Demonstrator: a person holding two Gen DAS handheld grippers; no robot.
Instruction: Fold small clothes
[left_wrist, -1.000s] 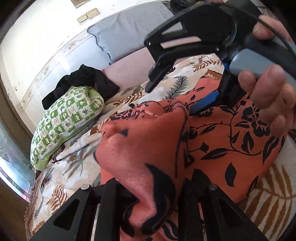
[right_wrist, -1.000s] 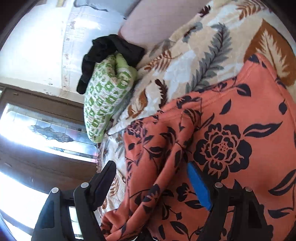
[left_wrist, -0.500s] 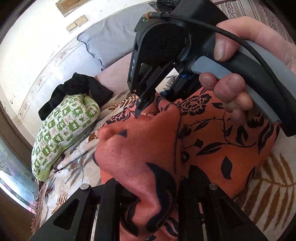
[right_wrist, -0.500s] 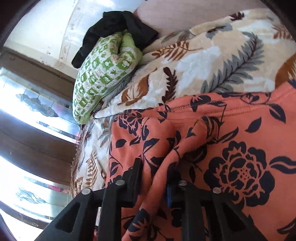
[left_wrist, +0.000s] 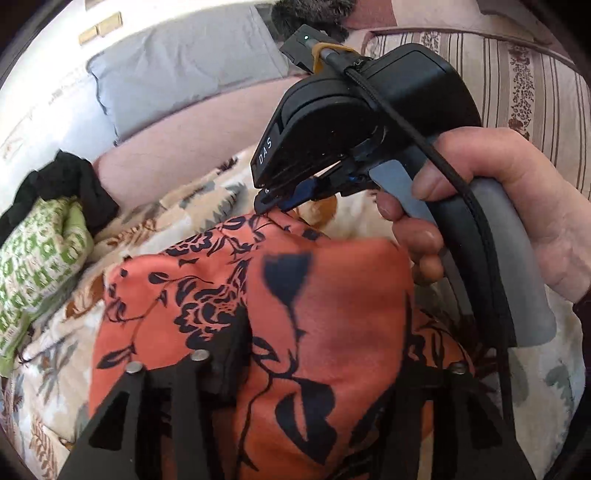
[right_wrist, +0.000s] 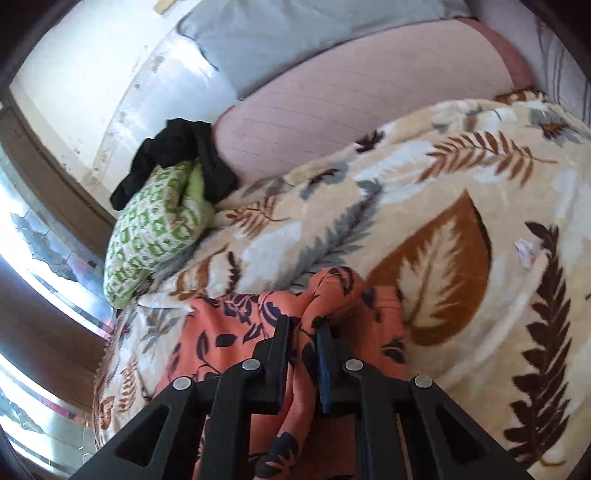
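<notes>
An orange garment with a black flower print (left_wrist: 325, 295) lies on the leaf-print blanket (right_wrist: 443, 206). My left gripper (left_wrist: 325, 369) is shut on a thick fold of it and lifts it close to the lens. My right gripper (right_wrist: 303, 339) is shut on another bunched edge of the same garment (right_wrist: 332, 288), raised above the blanket. In the left wrist view the right gripper (left_wrist: 273, 199) pinches the garment's far edge, held by a hand (left_wrist: 498, 206).
A green-and-white patterned bundle (right_wrist: 155, 229) with a black cloth (right_wrist: 177, 155) on it lies at the left of the bed. A pink sheet (right_wrist: 351, 110) and a grey pillow (right_wrist: 295, 33) lie behind. A window is at far left.
My right gripper closed on the garment's edge and lifted it, pulling back from the blanket. My left gripper kept its hold while the cloth spread wider between its fingers.
</notes>
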